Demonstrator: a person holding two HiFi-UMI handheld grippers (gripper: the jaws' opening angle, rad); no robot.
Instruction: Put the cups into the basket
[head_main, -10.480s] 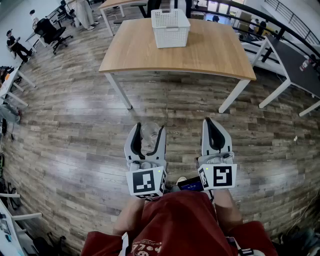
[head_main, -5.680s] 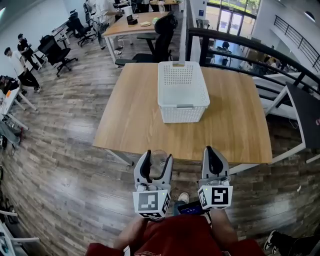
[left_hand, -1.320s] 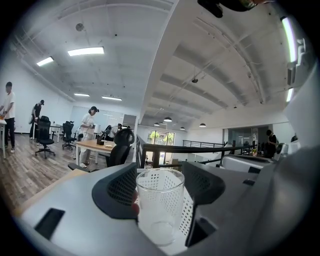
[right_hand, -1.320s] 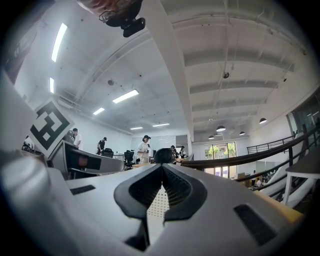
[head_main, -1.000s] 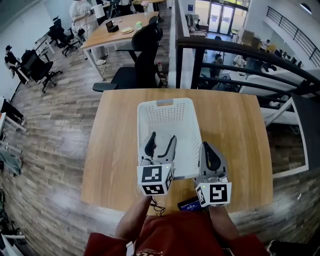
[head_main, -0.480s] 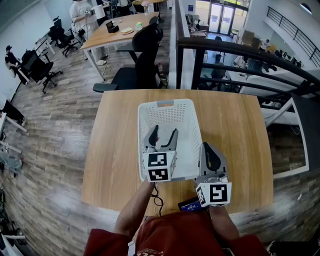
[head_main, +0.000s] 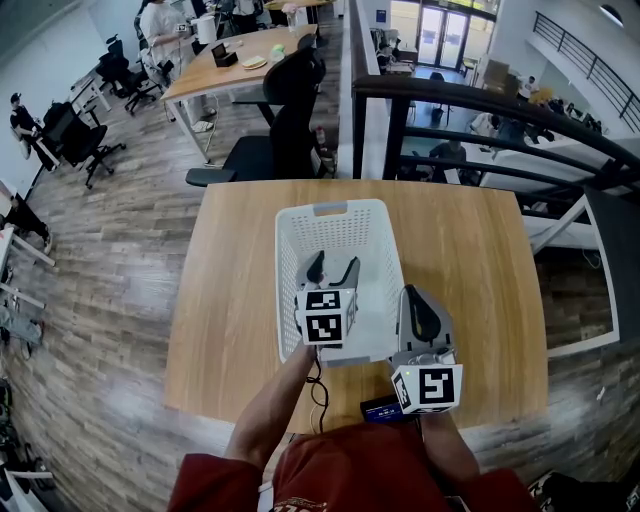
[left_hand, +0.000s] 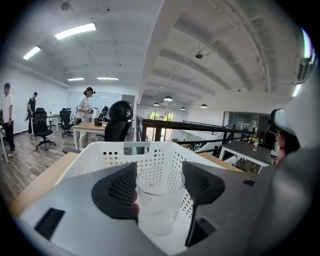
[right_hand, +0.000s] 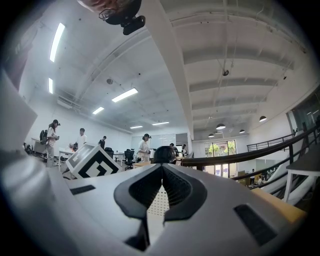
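The left gripper (head_main: 331, 270) clamps the clear cup (left_hand: 159, 197) low inside the basket (head_main: 345, 208), while the right gripper (head_main: 419, 300) sits closed and empty beside it, so releasing too high could topple the light cup.

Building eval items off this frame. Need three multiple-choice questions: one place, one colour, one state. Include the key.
1. Where is the clear cup?
A. In the right gripper
B. In the left gripper, over the basket
C. Lying loose in the basket

2. What colour is the basket?
A. Blue
B. Black
C. White

3. How do the right gripper's jaws stand?
A. Together, nothing between them
B. Wide apart
C. Closed on a cup

Key:
1. B, the left gripper view shows the cup between its jaws with the basket behind it.
2. C, the head view shows white perforated walls.
3. A, the right gripper view shows the jaws meeting with no cup.
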